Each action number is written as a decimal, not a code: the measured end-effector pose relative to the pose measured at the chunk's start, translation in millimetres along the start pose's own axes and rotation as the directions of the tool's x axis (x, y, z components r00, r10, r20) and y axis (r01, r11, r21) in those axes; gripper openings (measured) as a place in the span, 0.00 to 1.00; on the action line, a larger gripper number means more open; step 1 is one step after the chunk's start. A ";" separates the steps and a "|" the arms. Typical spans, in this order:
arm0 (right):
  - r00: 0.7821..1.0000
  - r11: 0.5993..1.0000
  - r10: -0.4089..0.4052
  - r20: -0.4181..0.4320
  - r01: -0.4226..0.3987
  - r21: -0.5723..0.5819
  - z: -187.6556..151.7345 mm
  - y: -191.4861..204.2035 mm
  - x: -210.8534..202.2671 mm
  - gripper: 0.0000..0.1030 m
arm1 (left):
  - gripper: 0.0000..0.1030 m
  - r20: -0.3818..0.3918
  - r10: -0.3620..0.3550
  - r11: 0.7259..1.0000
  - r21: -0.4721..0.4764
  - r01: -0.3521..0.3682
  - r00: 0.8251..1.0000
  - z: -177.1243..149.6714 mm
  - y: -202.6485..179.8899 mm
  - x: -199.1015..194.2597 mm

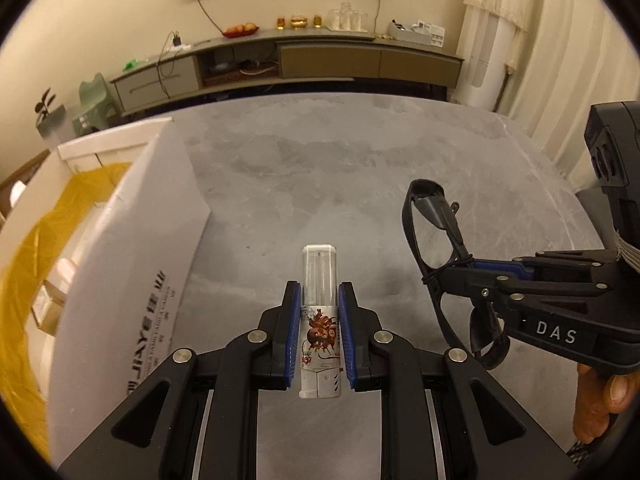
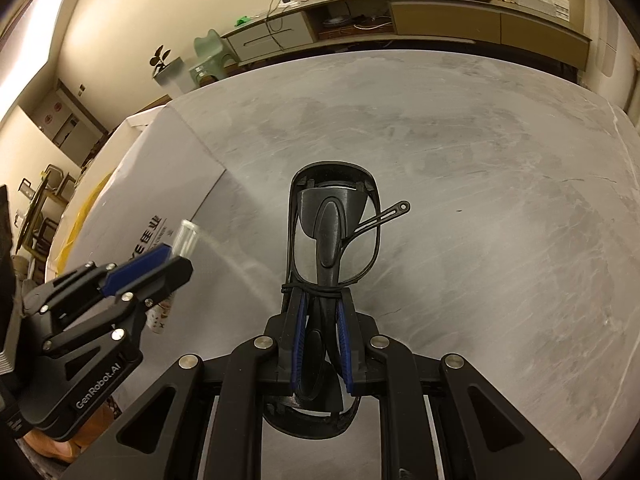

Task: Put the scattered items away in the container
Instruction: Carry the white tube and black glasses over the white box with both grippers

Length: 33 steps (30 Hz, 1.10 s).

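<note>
The left gripper [image 1: 319, 300] is pinched on a lighter [image 1: 320, 320], whose printed white lower body is clamped between the blue pads [image 1: 293, 332] while its clear top sticks out toward twelve o'clock, above the grey table [image 1: 340, 168]. At nine o'clock of that gripper, a white cardboard box [image 1: 132, 248] lined with a yellow bag [image 1: 24, 264] is seen standing on the table with its flap open. At three o'clock, the right gripper [image 2: 322, 308] is pressed together on a folded pair of black glasses [image 2: 334, 220]; the frame is held lens-end outward toward twelve o'clock, with one temple tip splayed toward two o'clock. Whether the glasses are clear of the tabletop cannot be told for certain. Fingers of a hand [image 1: 604, 396] are glimpsed under the right gripper's body. A long low cabinet [image 1: 288, 60] is seen along the far wall.
</note>
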State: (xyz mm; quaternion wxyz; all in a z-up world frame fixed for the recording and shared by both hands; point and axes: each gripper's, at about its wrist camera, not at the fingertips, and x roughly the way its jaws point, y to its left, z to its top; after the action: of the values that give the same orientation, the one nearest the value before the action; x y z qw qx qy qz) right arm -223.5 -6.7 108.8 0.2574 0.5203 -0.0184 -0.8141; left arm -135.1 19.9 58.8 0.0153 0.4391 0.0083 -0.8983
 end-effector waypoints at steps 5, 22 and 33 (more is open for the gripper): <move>1.000 1.000 0.006 0.022 -0.005 -0.005 -5.4 5.9 -8.4 0.16 | 0.19 0.042 0.031 0.999 0.027 -0.032 0.999 -1.4 -4.4 -23.6; 0.995 0.998 0.046 0.088 -0.041 -0.050 -16.7 32.4 -27.1 0.16 | 0.19 0.123 0.065 0.997 0.035 -0.070 0.990 -6.8 -3.1 -88.1; 0.973 0.991 0.096 0.210 -0.075 -0.108 -32.5 69.3 -62.3 0.16 | 0.19 0.172 0.101 0.995 -0.032 -0.097 0.980 -12.2 21.3 -125.3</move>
State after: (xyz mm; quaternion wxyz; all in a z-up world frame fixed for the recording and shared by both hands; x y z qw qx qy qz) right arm -147.6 -31.8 166.7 0.3143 0.4147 -0.0281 -0.8535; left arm -47.8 1.4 150.2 0.0656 0.3590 -0.0044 -0.9310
